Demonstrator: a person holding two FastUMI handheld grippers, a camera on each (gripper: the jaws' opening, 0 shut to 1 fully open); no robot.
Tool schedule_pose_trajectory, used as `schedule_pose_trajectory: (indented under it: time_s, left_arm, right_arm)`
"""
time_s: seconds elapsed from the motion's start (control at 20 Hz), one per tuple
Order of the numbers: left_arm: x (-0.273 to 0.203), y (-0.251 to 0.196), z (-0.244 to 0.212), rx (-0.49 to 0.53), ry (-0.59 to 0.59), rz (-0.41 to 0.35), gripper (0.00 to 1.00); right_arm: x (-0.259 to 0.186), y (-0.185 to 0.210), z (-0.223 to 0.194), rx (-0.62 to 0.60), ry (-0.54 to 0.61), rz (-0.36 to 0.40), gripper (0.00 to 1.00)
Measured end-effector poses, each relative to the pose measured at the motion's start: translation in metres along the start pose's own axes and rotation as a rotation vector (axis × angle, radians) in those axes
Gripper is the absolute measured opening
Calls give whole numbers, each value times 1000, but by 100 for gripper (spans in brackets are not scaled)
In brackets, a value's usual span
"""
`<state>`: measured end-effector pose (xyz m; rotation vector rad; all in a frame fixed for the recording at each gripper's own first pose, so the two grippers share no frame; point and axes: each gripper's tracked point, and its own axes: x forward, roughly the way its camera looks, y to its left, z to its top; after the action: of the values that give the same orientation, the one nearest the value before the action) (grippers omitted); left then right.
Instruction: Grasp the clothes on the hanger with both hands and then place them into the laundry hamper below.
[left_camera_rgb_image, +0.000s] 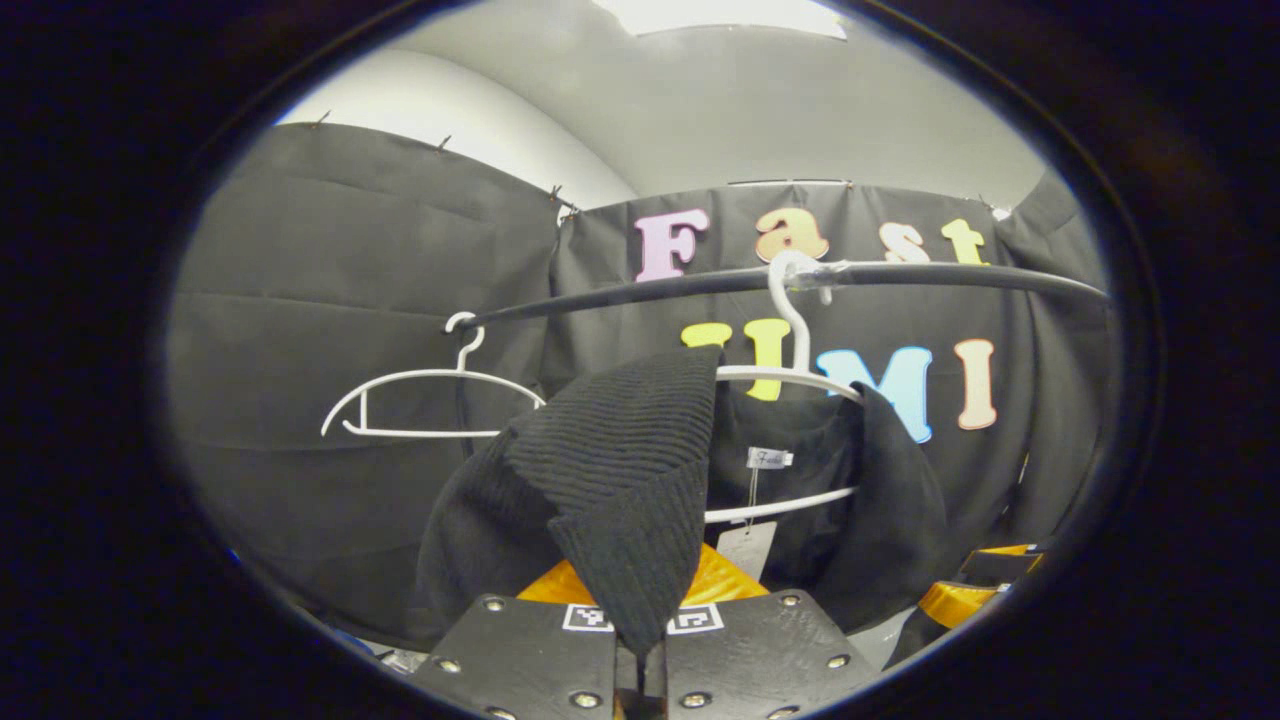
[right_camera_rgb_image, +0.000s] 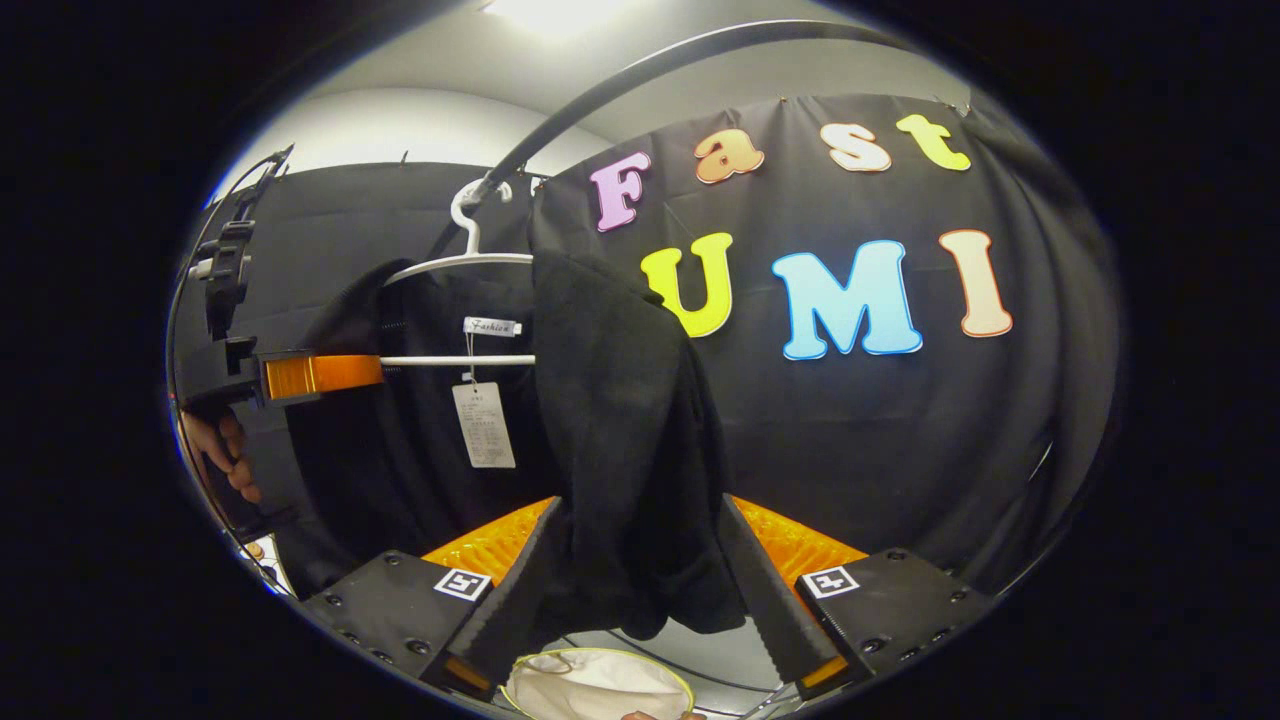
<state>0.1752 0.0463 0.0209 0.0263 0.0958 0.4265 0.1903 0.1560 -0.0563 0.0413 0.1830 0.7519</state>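
A black knit garment (left_camera_rgb_image: 620, 470) hangs on a white hanger (left_camera_rgb_image: 800, 375) from the dark rail (left_camera_rgb_image: 700, 283). My left gripper (left_camera_rgb_image: 640, 645) is shut on a ribbed fold of its shoulder, which is lifted off the hanger's left end. In the right gripper view the garment's other side (right_camera_rgb_image: 620, 420) drapes down between my right gripper's (right_camera_rgb_image: 640, 520) wide-spread fingers (right_camera_rgb_image: 765, 590), which stand open around it. The left gripper (right_camera_rgb_image: 300, 375) and the hand (right_camera_rgb_image: 215, 450) holding it appear at the left. The hamper's pale rim (right_camera_rgb_image: 600, 660) shows below.
An empty white hanger (left_camera_rgb_image: 420, 400) hangs further left on the rail. A paper tag (right_camera_rgb_image: 483, 423) dangles from the garment's neck label. Black cloth walls close in behind and to both sides. An orange part of the right gripper (left_camera_rgb_image: 960, 600) sits at lower right.
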Motion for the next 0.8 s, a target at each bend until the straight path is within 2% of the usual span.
schedule_pose_trajectory:
  time_s: [0.1,0.15,0.2,0.25,0.3,0.4,0.45,0.6,0.75,0.8]
  left_arm:
    - [-7,-6,4,-33,-7,-35,3]
    - [-8,-7,5,-50,1,-53,3]
    - [-11,-9,5,-61,3,-65,3]
    - [-11,-8,6,-64,1,-74,3]
    - [-12,-5,6,-67,0,-76,3]
    - [-12,-4,5,-76,7,-87,3]
    - [-10,-7,4,-81,12,-95,3]
    - [-5,-8,1,-93,20,-104,3]
    - [-8,-9,1,-87,14,-122,3]
    - [-9,-11,0,-83,11,-129,3]
  right_arm:
    - [4,6,14,-15,-18,-11,92]
    - [2,10,18,-24,-27,-24,97]
    - [-3,12,23,-33,-32,-41,92]
    - [-5,14,28,-31,-39,-48,92]
    - [-6,18,34,-18,-47,-47,97]
    - [9,25,43,9,-59,-42,97]
    - [14,23,45,13,-55,-51,92]
    - [27,23,48,11,-44,-75,92]
    - [42,29,35,-2,13,-83,92]
    - [46,29,32,0,26,-83,97]
